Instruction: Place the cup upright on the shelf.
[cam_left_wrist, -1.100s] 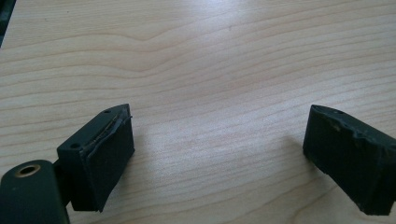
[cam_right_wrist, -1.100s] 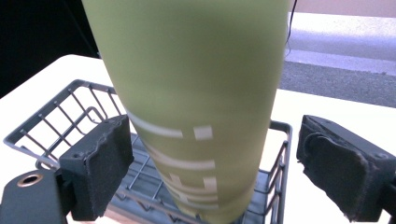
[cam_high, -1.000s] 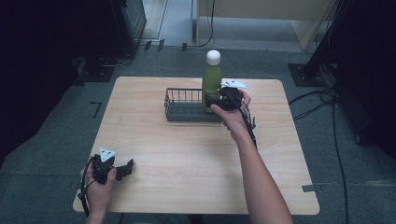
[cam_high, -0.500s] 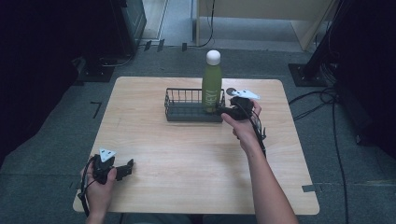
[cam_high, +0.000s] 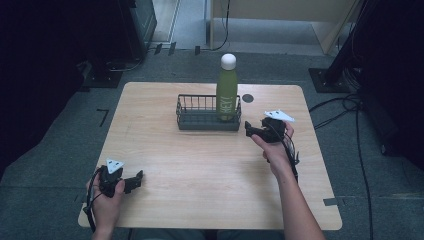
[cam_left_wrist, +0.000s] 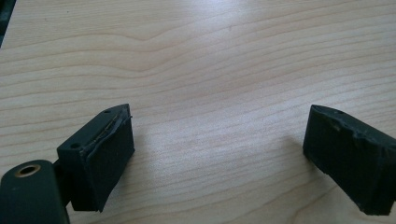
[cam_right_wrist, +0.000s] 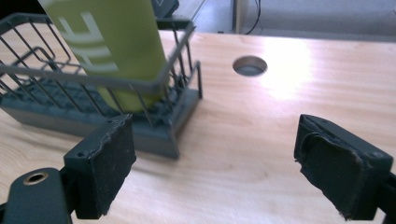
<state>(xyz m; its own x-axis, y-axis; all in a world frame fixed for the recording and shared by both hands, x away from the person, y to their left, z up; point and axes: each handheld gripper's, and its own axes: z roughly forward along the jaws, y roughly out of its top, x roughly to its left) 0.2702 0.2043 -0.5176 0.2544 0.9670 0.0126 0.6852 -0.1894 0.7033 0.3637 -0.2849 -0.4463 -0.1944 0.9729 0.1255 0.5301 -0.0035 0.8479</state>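
Observation:
A green bottle with a white cap stands upright in the right end of a dark wire basket at the back middle of the wooden table. My right gripper hovers just right of the basket's front corner, apart from it. In the right gripper view the bottle and basket lie ahead to the left; the gripper is open, its jaws have just been closing a little, and nothing is between them. My left gripper rests open at the front left over bare wood.
A round cable hole is in the tabletop behind the basket's right end, also seen in the right gripper view as a hole. Cables trail across the floor to the right of the table. Dark equipment stands beyond the far-left corner.
My right hand has drawn back from the bottle, moving right and toward the front, and sunk closer to the table. The bottle stays standing in the basket. My left hand has kept still.

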